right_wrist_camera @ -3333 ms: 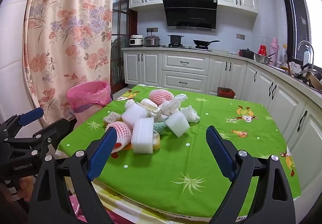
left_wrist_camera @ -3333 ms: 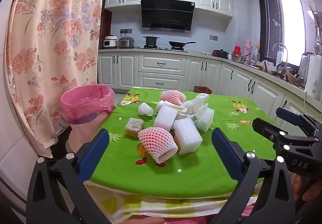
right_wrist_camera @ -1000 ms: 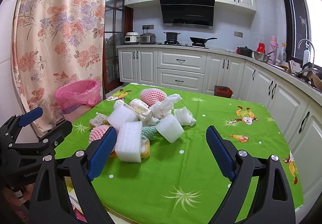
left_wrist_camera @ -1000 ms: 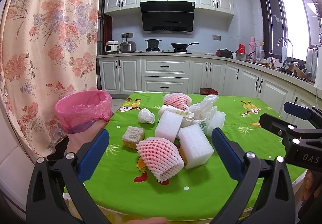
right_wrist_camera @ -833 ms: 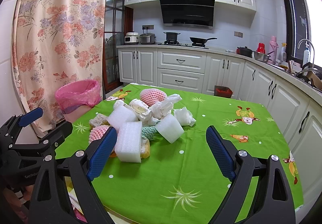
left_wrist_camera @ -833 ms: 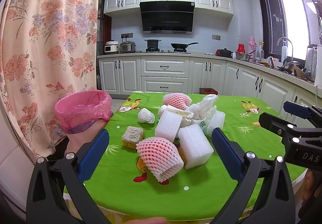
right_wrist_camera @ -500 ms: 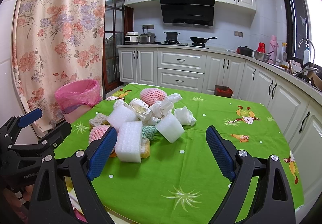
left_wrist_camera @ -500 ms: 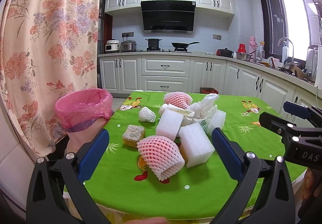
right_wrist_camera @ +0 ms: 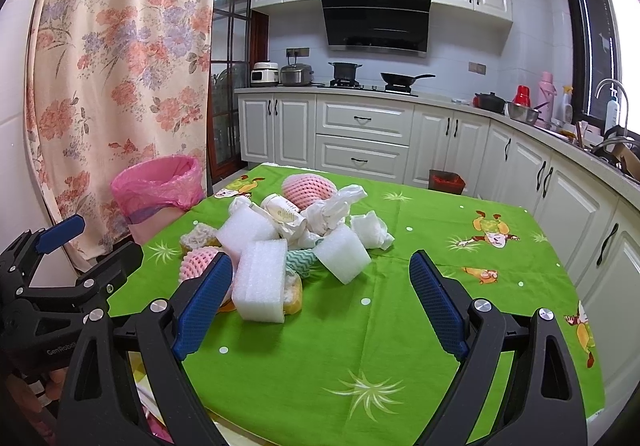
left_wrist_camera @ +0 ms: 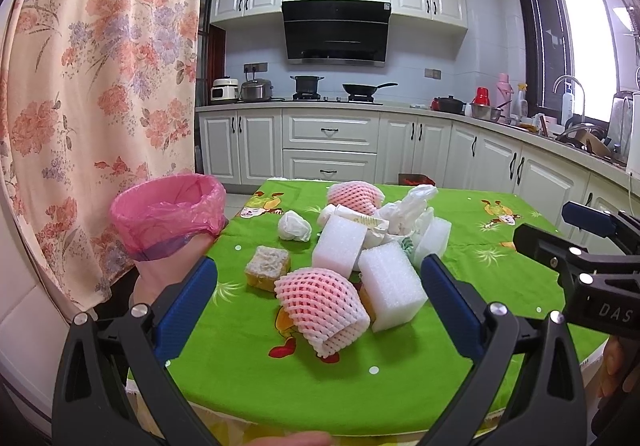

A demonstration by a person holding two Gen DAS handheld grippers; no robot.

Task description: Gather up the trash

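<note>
I hold two tools over a counter [left_wrist_camera: 240, 326] covered in a bright green cloth. My left tool [left_wrist_camera: 318, 304] has its blue-padded jaws spread wide and grips nothing. My right tool [right_wrist_camera: 316, 296] is spread just as wide, also with nothing in it.

Readable writing is scarce. In the left wrist view, the body of the right tool at the right edge carries white letters reading "DAS". In the right wrist view, the body of the left tool at the lower left reads "GenRobo", the rest cut off. A crumpled paper cup [right_wrist_camera: 282, 210] in the pile bears small print I cannot read.

The trash sits heaped mid-counter, ahead of both tools and touching neither. Nearest my left tool lies a pink foam fruit net [left_wrist_camera: 322, 304], just beside a white foam block [left_wrist_camera: 392, 292]. A second white foam block [left_wrist_camera: 339, 248] leans behind it, with a brownish sponge [left_wrist_camera: 267, 266] to its left and a wad of white tissue [left_wrist_camera: 294, 226] farther back. A second pink net [left_wrist_camera: 354, 197] sits at the rear.

Only the right wrist view shows a teal patterned cloth [right_wrist_camera: 302, 262] tucked under the blocks and a small red bin [right_wrist_camera: 446, 180] on the floor.

A bin lined with a pink bag [left_wrist_camera: 168, 213] stands just off the counter's left edge.
</note>
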